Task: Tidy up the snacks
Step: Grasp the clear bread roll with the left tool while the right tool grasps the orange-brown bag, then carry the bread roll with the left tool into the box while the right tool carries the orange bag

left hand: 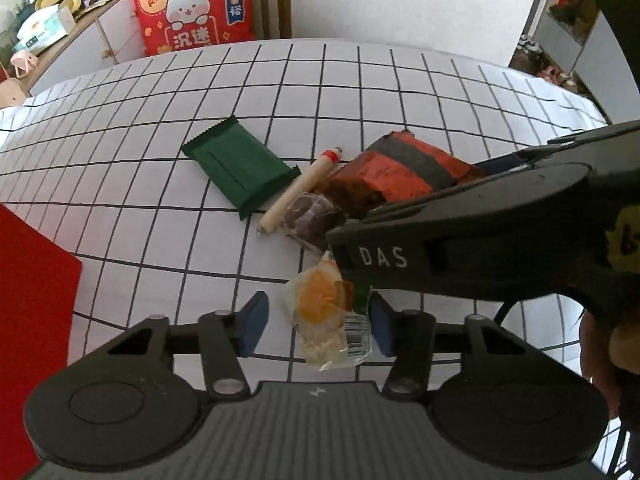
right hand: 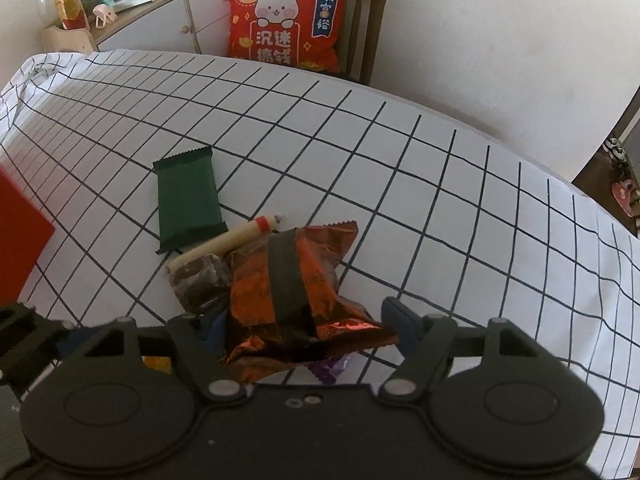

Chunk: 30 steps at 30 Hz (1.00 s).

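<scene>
Beyond the snack cluster (right hand: 256,264), bare gridded tablecloth (right hand: 440,184).

green wrapper (right hand: 187,199) flat, orange-black packet (right hand: 298,288) crumpled

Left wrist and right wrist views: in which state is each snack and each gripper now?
left gripper, open around the clear packet
right gripper, around the orange bag, grip unclear
green bar, flat, sealed
sausage stick, lying flat, sealed
brown snack, wrapped, beside orange bag
</scene>
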Motion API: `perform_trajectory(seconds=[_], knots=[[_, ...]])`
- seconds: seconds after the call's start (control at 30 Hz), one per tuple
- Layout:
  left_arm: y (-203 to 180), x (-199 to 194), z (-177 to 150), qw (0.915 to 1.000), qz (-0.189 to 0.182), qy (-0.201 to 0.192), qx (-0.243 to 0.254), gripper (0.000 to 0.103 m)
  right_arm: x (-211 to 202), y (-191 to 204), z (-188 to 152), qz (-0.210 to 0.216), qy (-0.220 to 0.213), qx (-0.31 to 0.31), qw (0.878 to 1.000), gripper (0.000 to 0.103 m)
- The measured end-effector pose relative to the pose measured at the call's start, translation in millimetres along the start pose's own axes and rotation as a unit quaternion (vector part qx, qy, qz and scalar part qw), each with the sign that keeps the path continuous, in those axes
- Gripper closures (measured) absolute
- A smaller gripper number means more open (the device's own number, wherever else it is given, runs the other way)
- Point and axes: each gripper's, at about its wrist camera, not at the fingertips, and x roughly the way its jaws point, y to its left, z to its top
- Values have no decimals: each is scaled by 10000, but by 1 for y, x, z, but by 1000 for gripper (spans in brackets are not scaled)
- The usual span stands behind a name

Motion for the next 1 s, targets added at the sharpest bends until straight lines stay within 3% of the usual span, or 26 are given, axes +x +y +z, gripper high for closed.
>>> perform_trajectory(seconds=[0.2, 0.53, 1.0], knots=[[2, -5, -3, 9999, -111, -110, 43, 66, -8, -3, -2, -40, -123, 117, 9998, 31], [19, -15, -10, 9995, -198, -89, -214, 67, -37, -13, -14, 277, -302, 640, 9971, 33], [52, -58, -37, 9973, -347, -173, -619, 67, -92, -1, -49, 503, -496, 812, 9942, 33]])
